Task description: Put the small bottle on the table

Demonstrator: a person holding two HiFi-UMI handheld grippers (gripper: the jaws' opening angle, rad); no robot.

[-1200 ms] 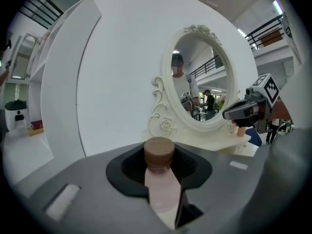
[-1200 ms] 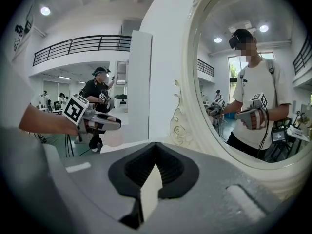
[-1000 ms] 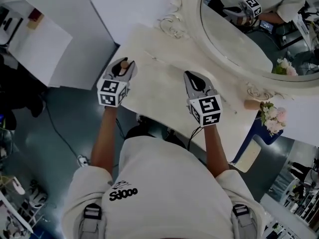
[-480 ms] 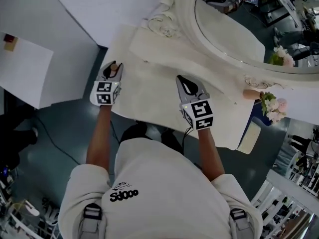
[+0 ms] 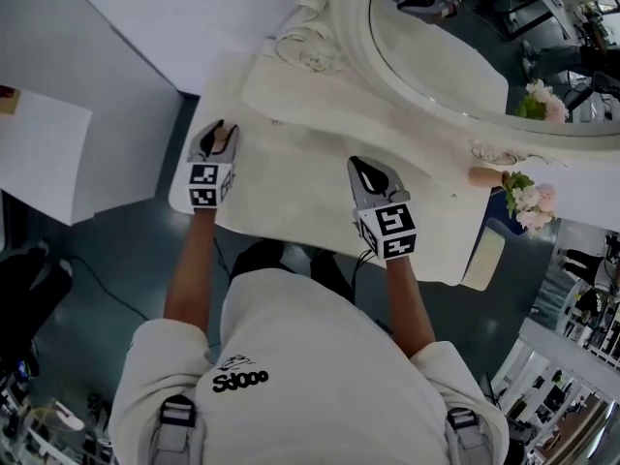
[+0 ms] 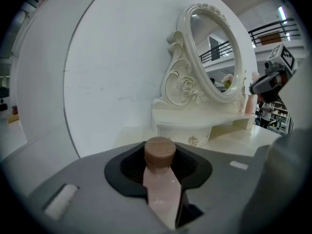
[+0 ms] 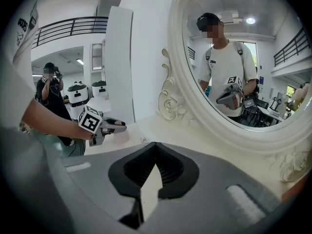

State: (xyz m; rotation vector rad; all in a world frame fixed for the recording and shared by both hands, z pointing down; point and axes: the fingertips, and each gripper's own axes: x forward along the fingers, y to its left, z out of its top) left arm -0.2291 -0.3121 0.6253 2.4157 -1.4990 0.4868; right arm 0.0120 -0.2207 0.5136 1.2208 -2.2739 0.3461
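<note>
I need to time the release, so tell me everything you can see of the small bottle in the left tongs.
The small bottle has a pale pink body and a round brown cap that looks like wood. It is gripped at its sides between the jaws of the left tongs, cap uppermost in the left gripper view. It is over the left edge of the cream table. Whether its base touches the top cannot be told.

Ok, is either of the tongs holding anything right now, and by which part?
The left tongs grip the small bottle by its pink body, just below the brown cap. The right tongs are shut and empty.
</note>
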